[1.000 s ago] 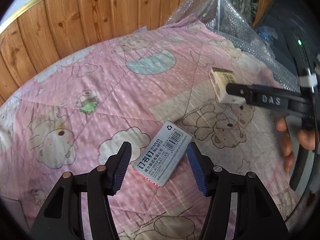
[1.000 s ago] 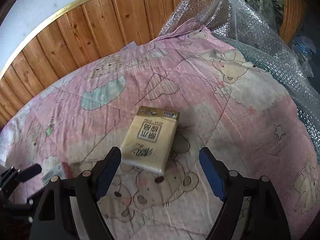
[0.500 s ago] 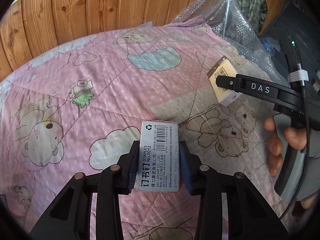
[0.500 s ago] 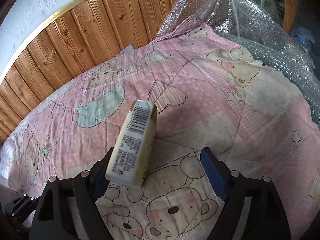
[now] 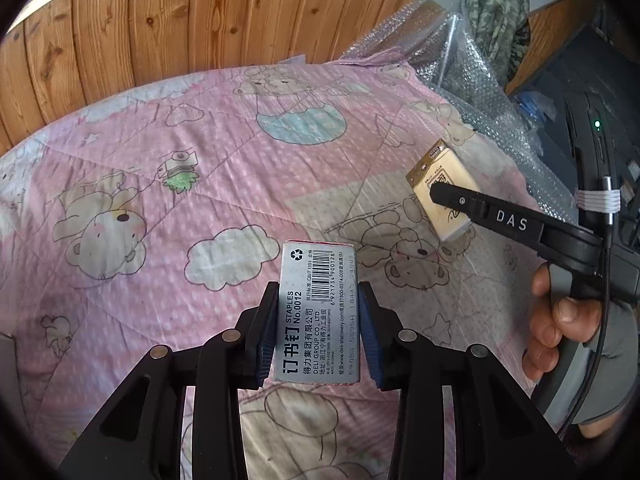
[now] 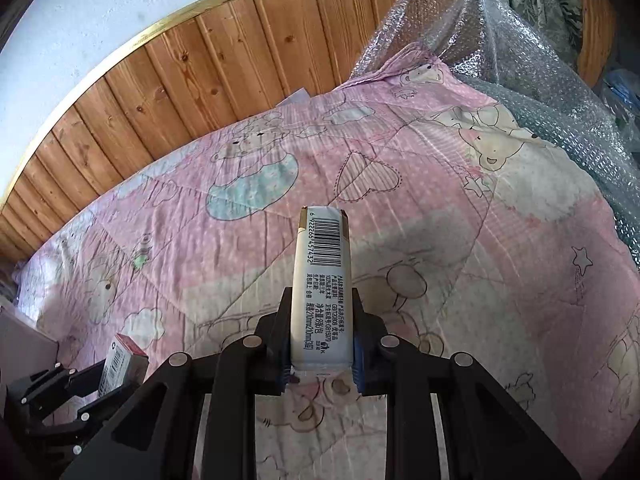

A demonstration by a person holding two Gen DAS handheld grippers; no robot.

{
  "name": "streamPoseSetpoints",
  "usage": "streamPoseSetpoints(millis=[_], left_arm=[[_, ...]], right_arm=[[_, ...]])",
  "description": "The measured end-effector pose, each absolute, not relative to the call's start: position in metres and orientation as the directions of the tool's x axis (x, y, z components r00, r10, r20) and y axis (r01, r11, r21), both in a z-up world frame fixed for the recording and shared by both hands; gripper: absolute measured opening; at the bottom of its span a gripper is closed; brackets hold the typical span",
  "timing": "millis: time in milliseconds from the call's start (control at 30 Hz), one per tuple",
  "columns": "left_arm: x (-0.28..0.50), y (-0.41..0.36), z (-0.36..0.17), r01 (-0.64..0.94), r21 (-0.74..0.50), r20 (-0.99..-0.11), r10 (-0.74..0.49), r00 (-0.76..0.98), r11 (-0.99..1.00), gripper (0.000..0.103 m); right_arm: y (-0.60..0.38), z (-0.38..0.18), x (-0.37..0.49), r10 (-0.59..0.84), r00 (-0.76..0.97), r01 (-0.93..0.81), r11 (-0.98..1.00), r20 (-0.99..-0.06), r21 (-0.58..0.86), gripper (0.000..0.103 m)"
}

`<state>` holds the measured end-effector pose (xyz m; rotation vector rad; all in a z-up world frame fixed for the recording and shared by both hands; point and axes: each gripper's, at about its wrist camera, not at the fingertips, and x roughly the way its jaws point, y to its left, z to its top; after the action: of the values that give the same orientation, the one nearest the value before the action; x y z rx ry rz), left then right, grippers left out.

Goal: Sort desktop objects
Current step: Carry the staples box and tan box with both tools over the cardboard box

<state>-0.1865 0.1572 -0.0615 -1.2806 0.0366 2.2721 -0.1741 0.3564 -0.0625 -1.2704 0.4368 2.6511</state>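
A grey box of staples (image 5: 318,320) is held clear of the pink cartoon quilt (image 5: 208,148), with my left gripper (image 5: 319,296) shut on its two long sides. The same box (image 6: 117,358) shows at the lower left of the right wrist view, in the left gripper (image 6: 96,376). A cream tissue pack (image 6: 322,272) stands on edge, barcode up, between the pads of my right gripper (image 6: 321,296), whose jaws are closing and press on it. From the left wrist view the pack (image 5: 430,168) hangs over the quilt behind a right finger (image 5: 476,210).
A wood-panelled wall (image 5: 160,32) borders the quilt at the back. Crumpled bubble wrap (image 6: 552,64) lies along the right side. A person's hand (image 5: 560,320) grips the right handle. A pale box edge (image 6: 24,344) sits at the far left.
Both grippers closed on their objects and lifted them off the quilt. The staples box turned lengthwise between the left pads; the tissue pack tipped onto its edge in the right ones.
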Motion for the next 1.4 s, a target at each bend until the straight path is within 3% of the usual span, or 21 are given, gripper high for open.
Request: streamPoseSetpoints(millis=[367,967,1400], left_arm=[[-0.121,0.108,-0.036,-0.36,-0.299,-0.802,0.437,-0.408,-0.884,0.039],[-0.031,0.022,0.003,-0.206,-0.195,-0.813,0.276,-0.513,-0.959,0.039],[0.021,-0.037,0.017,-0.108,-0.22,-0.792,0.242,-0.561,-0.97,0.039]], right_arm=[[0.293,-0.058,-0.11,-0.061,-0.605,-0.156,-0.969,-0.794,0.193,0.024],[0.188,-0.045,-0.032,-0.15,-0.586,0.069,-0.988,-0.796,0.135,0.024],[0.12,-0.033,0.006,-0.188,-0.578,0.211,-0.974,-0.794,0.077,0.024]])
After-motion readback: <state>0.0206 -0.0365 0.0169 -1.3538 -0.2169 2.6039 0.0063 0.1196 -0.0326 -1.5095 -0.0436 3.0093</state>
